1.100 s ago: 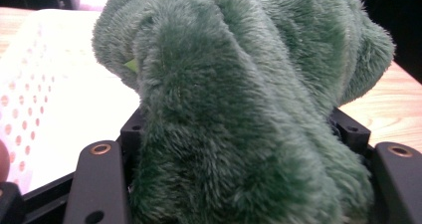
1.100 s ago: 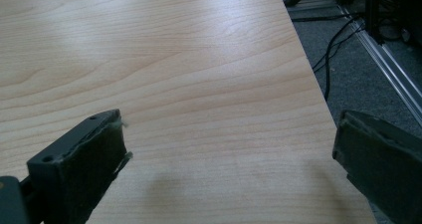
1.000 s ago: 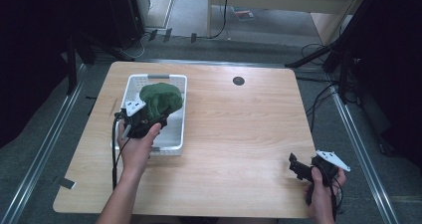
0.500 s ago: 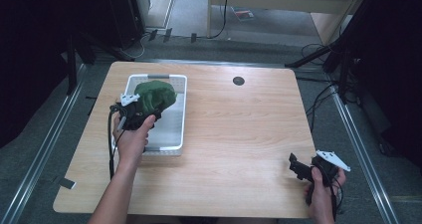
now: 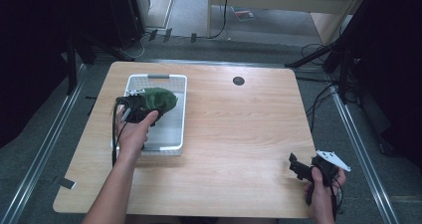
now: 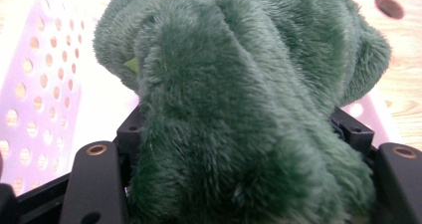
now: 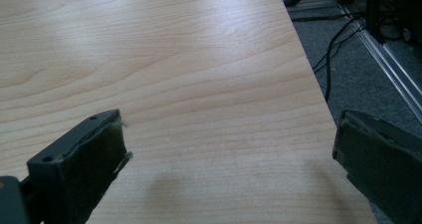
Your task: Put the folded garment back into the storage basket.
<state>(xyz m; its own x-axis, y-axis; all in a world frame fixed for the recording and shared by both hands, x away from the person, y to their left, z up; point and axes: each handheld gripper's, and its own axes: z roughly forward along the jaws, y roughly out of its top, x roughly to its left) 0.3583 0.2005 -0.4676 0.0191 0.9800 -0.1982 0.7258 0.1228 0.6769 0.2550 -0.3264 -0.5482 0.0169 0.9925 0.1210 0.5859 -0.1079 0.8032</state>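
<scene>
Green plush cloth (image 5: 158,100): one bundle, over the far half of the white perforated tray (image 5: 176,129), drawn nearer the tray's left wall than half a second ago.
High view, left gripper (image 5: 135,106): one, over the tray's left part, touching the cloth's left end; a second ago it sat lower, at the tray's near-left rim.
High view, right gripper (image 5: 297,167): one, well apart from the tray at the wooden table (image 5: 239,134)'s near right corner, unmoved across the earlier frames.
High view, other counts: one tray, one dark round hole (image 5: 238,80) right of the tray's far end.
Left gripper view: cloth (image 6: 239,104) bunched between the two black jaws, which clamp it; tray wall (image 6: 35,84) behind at left.
Right gripper view: two jaws spread wide over bare table (image 7: 189,74), nothing between them.
</scene>
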